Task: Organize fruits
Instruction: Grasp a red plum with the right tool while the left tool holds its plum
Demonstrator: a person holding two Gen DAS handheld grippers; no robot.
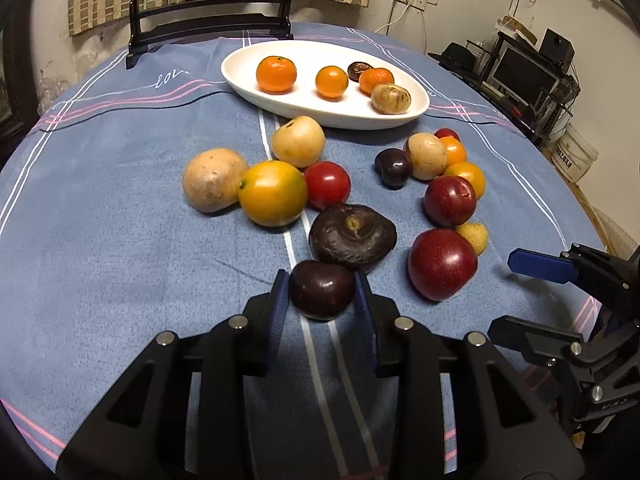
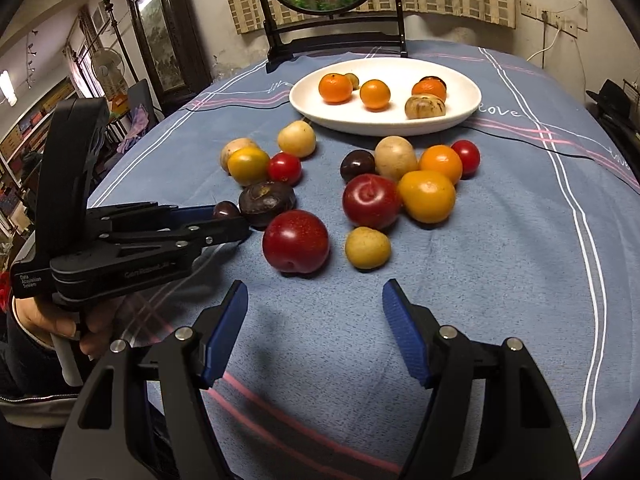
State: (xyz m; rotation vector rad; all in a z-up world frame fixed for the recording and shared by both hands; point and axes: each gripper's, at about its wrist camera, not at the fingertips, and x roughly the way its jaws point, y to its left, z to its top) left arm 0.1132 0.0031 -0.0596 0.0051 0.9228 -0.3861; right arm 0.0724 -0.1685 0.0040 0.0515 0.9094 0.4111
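One small dark plum (image 1: 322, 290) is pinched in the left gripper (image 1: 322, 300), right gripper (image 2: 316, 332) spread empty, so lifting carelessly might nudge the wrinkled dark fruit (image 1: 352, 237) touching it.

**Left clamped, right spread**

My left gripper (image 1: 322, 294) points steeply down, its blue pads (image 1: 280, 300) pinched on a dark plum (image 1: 321, 289). My right gripper (image 2: 316, 312) tilts down too, jaws apart with nothing between them. My left hand (image 2: 66, 322) grips the handle.
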